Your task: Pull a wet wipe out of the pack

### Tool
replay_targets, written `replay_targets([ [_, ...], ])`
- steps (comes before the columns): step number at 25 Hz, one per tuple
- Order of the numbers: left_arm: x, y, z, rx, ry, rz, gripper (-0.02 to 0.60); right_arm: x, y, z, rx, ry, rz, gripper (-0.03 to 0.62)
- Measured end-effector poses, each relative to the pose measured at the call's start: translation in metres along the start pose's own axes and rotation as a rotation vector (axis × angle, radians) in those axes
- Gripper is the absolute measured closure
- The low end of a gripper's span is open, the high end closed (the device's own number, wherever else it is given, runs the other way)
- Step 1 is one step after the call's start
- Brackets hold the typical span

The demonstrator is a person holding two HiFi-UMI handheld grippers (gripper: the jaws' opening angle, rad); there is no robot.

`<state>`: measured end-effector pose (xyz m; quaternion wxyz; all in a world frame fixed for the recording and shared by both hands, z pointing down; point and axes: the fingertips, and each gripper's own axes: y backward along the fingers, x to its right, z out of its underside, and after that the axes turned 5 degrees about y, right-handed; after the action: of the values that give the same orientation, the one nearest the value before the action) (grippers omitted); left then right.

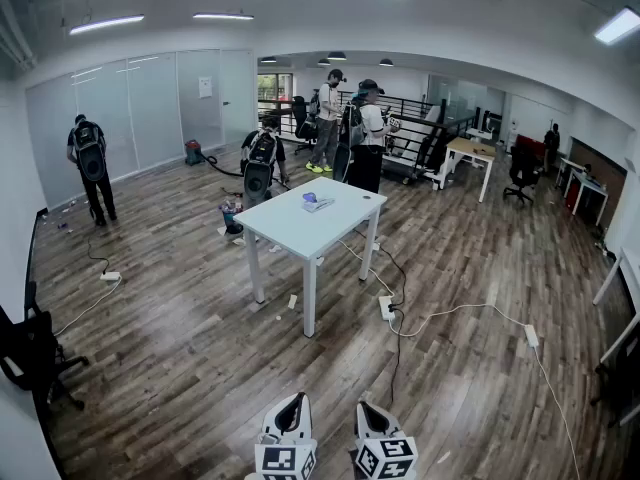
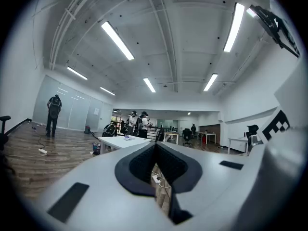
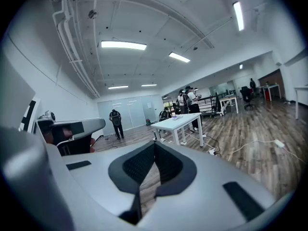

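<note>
The wet wipe pack lies on a white table in the middle of the room, far ahead of me. It shows small in the left gripper view as pack on table, and in the right gripper view as pack on table. My left gripper and right gripper sit side by side at the bottom edge of the head view, both aimed at the table. The left gripper is shut with nothing in it. So is the right gripper.
Wood floor lies between me and the table, crossed by cables and power strips. Several people stand behind the table and one person by the left glass wall. A black chair is at my left, a desk at the back right.
</note>
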<state>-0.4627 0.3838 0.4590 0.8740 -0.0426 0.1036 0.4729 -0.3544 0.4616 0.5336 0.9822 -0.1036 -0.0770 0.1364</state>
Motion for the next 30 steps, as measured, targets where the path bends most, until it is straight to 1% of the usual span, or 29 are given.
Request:
replay_targets([
  [6, -0.018, -0.005, 0.001, 0.0, -0.006, 0.0, 0.574, -0.007, -0.015, 0.002, -0.01, -0.012, 0.008, 0.585],
  [11, -0.029, -0.012, 0.006, -0.014, 0.01, -0.011, 0.574, -0.006, -0.023, 0.007, -0.027, -0.012, 0.009, 0.585],
  [18, -0.03, -0.011, 0.011, -0.028, 0.009, 0.001, 0.574, -0.001, -0.021, 0.007, -0.038, -0.038, 0.04, 0.585],
  [24, -0.036, -0.008, 0.018, -0.047, 0.01, -0.014, 0.574, -0.001, -0.02, 0.015, -0.04, -0.053, 0.043, 0.585],
  [30, -0.033, -0.015, 0.019, -0.053, -0.006, 0.002, 0.574, 0.006, -0.022, 0.011, -0.028, -0.06, 0.059, 0.585],
])
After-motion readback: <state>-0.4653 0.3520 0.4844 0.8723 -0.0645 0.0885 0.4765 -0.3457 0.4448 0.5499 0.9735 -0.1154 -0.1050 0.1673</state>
